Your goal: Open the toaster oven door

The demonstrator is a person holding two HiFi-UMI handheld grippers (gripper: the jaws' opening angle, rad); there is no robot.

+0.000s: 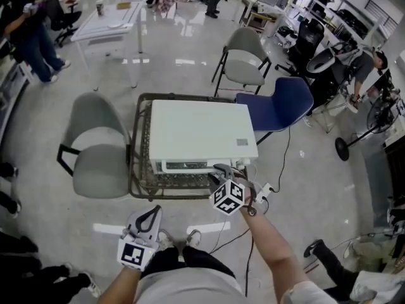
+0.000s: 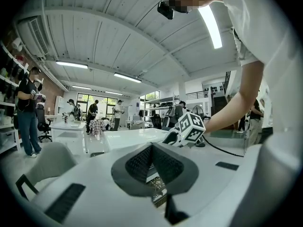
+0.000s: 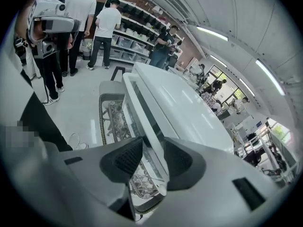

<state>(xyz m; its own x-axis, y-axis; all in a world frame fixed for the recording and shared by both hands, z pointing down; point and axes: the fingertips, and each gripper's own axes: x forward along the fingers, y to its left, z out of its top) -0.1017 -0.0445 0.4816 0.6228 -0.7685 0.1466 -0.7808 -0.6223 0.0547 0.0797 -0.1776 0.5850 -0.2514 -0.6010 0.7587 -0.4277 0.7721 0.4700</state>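
Right hand-held gripper [image 3: 152, 148] astride toaster oven door [image 3: 139, 109]

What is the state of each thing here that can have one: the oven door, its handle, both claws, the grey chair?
Toaster oven door: looks closed.
Door handle: between the right claw's pads, not clamped.
Right claw: open, astride the handle.
Left claw: shut, empty, held away from the oven.
Grey chair: nobody sitting in it.
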